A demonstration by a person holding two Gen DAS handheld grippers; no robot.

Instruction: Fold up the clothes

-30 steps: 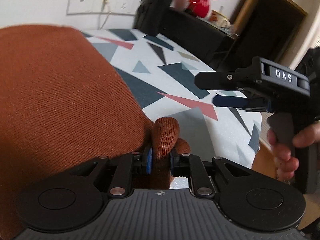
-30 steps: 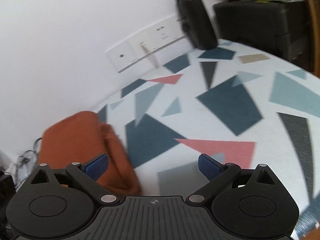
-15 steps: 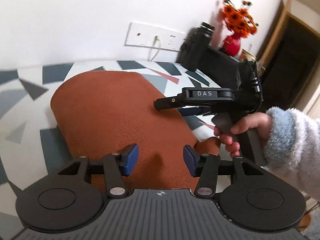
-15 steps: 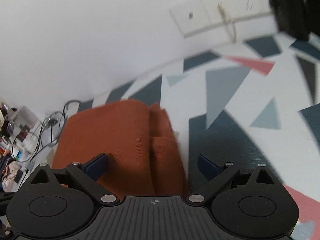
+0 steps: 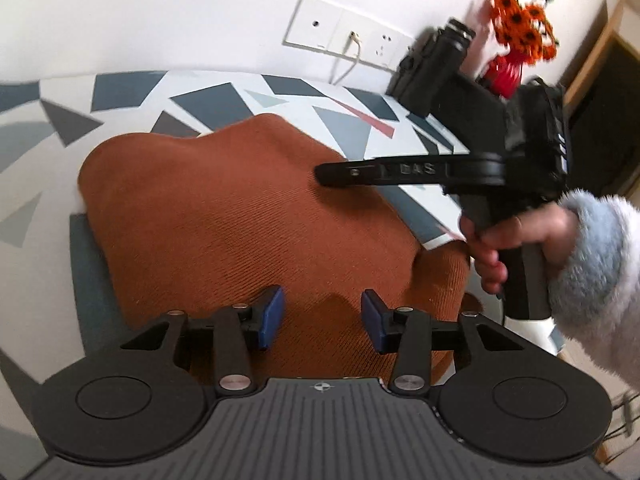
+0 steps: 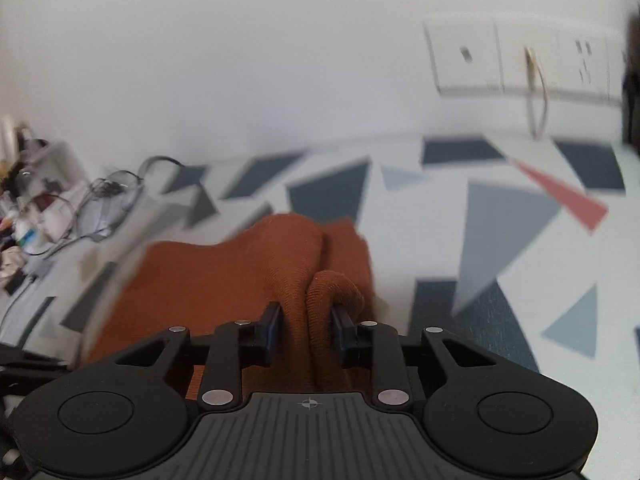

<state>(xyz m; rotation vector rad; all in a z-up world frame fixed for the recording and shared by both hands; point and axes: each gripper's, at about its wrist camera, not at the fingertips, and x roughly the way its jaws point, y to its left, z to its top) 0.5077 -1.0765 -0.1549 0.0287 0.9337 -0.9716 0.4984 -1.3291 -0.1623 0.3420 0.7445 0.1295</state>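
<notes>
A rust-orange knit garment [image 5: 240, 216] lies folded on a table with a triangle-pattern cloth [image 5: 224, 96]. My left gripper [image 5: 322, 316] is open just above the garment's near edge and holds nothing. My right gripper [image 6: 306, 326] is shut on a bunched fold of the garment [image 6: 320, 300] at its right edge. In the left wrist view the right gripper [image 5: 332, 172] reaches in from the right over the garment, held by a hand in a fuzzy blue sleeve [image 5: 592, 248].
A black bottle [image 5: 436, 68] and a red vase with orange flowers [image 5: 516, 52] stand at the back right. Wall sockets with a cable [image 6: 532, 64] are behind the table. Tangled wires and clutter [image 6: 60, 208] lie at the far left.
My left gripper let go of the garment's fold, opened and drew back. My right gripper moved left onto the garment and shut on its right edge.
</notes>
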